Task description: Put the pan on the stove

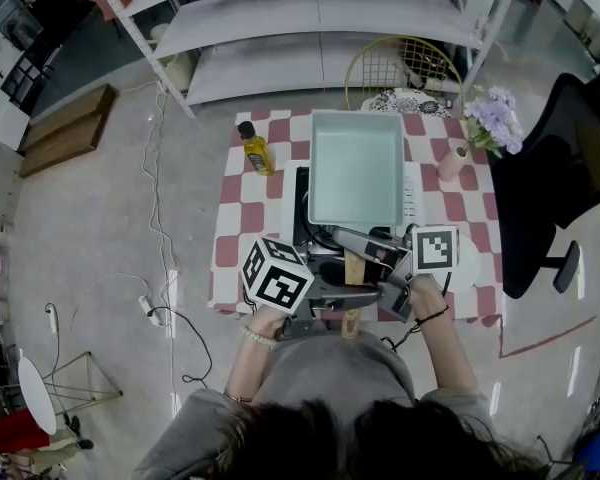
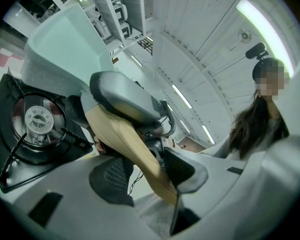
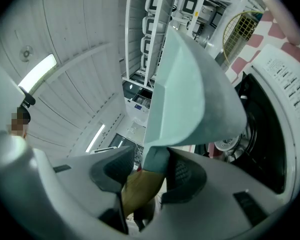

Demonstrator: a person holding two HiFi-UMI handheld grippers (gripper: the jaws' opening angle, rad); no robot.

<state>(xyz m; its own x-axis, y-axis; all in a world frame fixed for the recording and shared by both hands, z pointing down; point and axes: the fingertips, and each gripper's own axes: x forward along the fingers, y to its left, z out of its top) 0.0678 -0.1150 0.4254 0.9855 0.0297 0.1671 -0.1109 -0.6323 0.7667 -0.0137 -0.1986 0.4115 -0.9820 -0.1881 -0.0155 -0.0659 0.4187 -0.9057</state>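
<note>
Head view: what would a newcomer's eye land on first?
The pale green square pan over the black gas stove, mid-table on the red-and-white checked cloth. The left gripper and right gripper both clamp its tan wooden handle at the near edge. Next, the yellow bottle at far left and purple flowers at far right.

The pan is coloured pale mint green, its handle tan wood. The stove is black. The bench is covered in red-and-white checks. A yellow bottle and lilac flowers are seen.
</note>
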